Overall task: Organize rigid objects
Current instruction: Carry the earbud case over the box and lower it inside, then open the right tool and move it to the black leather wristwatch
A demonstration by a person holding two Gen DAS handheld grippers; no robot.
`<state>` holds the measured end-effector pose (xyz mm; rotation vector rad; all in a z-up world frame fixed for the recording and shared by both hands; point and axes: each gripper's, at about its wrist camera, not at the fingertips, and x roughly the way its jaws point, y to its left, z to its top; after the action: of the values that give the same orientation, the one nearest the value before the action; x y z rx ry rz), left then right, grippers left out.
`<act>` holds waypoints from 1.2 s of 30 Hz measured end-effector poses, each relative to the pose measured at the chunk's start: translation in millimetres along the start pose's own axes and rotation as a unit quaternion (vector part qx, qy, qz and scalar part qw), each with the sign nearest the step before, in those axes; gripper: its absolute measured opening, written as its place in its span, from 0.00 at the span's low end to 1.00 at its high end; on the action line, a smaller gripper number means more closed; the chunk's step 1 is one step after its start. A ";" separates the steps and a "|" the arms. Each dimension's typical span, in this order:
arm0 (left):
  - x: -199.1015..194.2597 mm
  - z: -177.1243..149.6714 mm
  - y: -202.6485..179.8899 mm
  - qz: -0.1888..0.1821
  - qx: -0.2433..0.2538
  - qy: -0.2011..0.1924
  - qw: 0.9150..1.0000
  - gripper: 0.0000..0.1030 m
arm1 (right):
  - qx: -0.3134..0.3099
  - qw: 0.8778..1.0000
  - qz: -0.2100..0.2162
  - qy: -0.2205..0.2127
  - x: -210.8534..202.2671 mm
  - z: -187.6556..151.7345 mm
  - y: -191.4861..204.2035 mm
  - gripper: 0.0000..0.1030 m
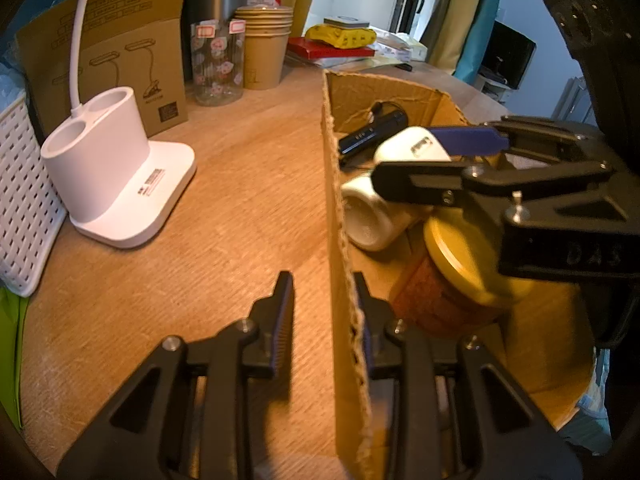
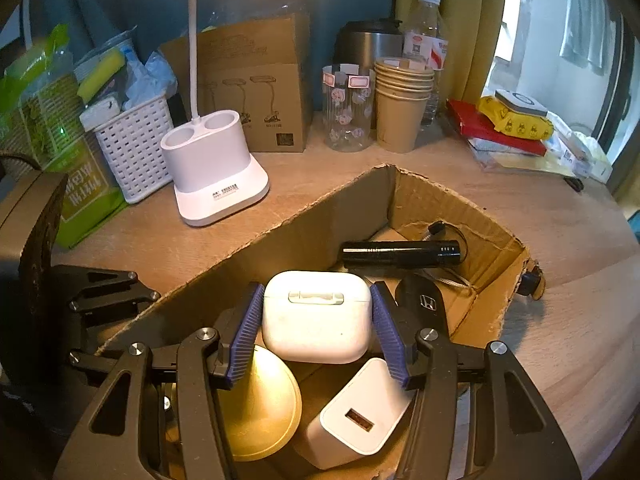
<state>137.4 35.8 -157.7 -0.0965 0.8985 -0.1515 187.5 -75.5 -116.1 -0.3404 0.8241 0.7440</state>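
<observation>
White rounded plastic earbud case point(image 2: 316, 316) pinched in right gripper point(image 2: 316, 328) over torn brown cardboard box point(image 2: 312, 224), presumably for dropping in. Left gripper point(image 1: 324, 300) half open, straddling box wall without clamping, probably steadying.

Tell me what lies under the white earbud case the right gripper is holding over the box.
The right gripper holds the white earbud case above the cardboard box. Below it lie a gold-lidded jar and a white charger, with a car key beside. They crowd the spot; open floor shows only near the black flashlight.
</observation>
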 end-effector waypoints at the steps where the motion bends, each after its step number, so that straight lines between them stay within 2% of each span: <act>1: 0.0 0.0 0.1 0.000 0.000 0.000 1.000 0.29 | -0.002 1.000 -0.002 0.001 -1.0 0.1 0.3 0.55; 8: 0.1 0.1 0.8 0.001 0.000 0.000 1.000 0.30 | -0.013 1.000 0.000 -0.001 -9.9 1.1 2.5 0.55; 20: 0.1 0.0 0.8 0.001 0.000 0.000 1.000 0.30 | -0.012 0.999 -0.014 -0.033 -35.1 11.4 -4.7 0.56; 36: 0.1 0.0 0.7 0.001 0.000 0.000 1.000 0.30 | 0.026 0.996 -0.055 -0.062 -61.3 16.2 -47.7 0.56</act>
<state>137.6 36.5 -157.9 -0.0962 0.8982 -0.1503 202.6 -128.5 -59.1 -0.2875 0.7015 0.6320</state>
